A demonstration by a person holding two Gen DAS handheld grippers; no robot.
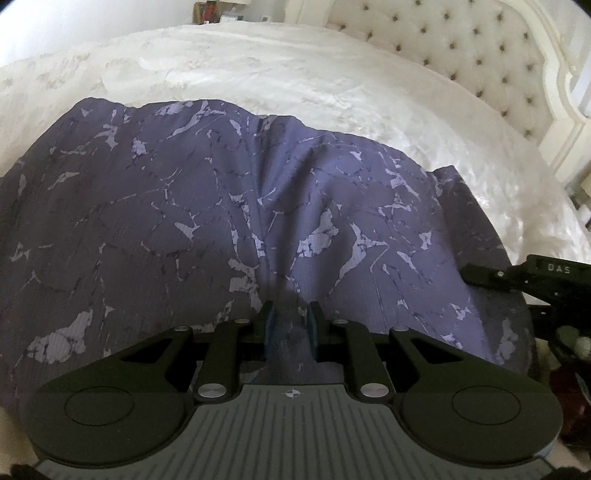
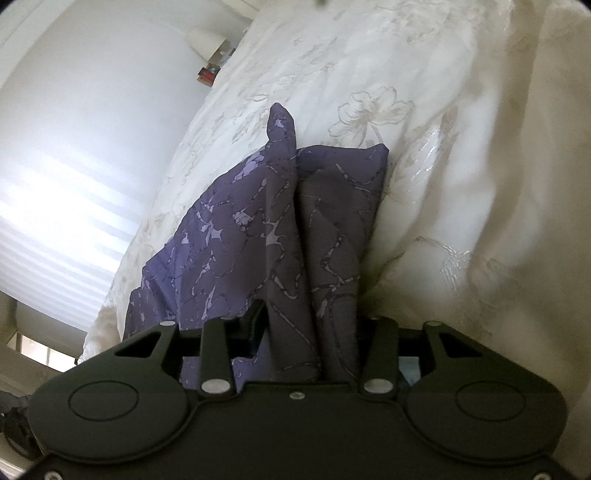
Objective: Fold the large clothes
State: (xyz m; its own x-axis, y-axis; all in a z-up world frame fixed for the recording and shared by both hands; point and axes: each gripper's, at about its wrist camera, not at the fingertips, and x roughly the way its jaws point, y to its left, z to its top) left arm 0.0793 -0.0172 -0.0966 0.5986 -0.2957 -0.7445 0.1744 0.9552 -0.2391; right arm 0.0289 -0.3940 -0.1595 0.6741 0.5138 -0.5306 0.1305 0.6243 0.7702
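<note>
A large purple garment (image 1: pixel 221 206) with a pale marbled print lies spread across the white bedspread (image 1: pixel 295 81). My left gripper (image 1: pixel 291 317) is shut on the garment's near edge, and cloth shows between its blue pads. The right gripper's black body (image 1: pixel 535 277) comes into the left wrist view at the garment's right edge. In the right wrist view a thick upright fold of the garment (image 2: pixel 229 236) fills the gap of my right gripper (image 2: pixel 314 325), which is shut on it. The fold hides the right finger.
A cream tufted headboard (image 1: pixel 480 55) curves along the bed's far right side. Small items sit on a nightstand (image 1: pixel 210 11) behind the bed. A white lamp shade (image 2: pixel 203 40) and a pale wall (image 2: pixel 74 147) lie beyond the bed's far edge.
</note>
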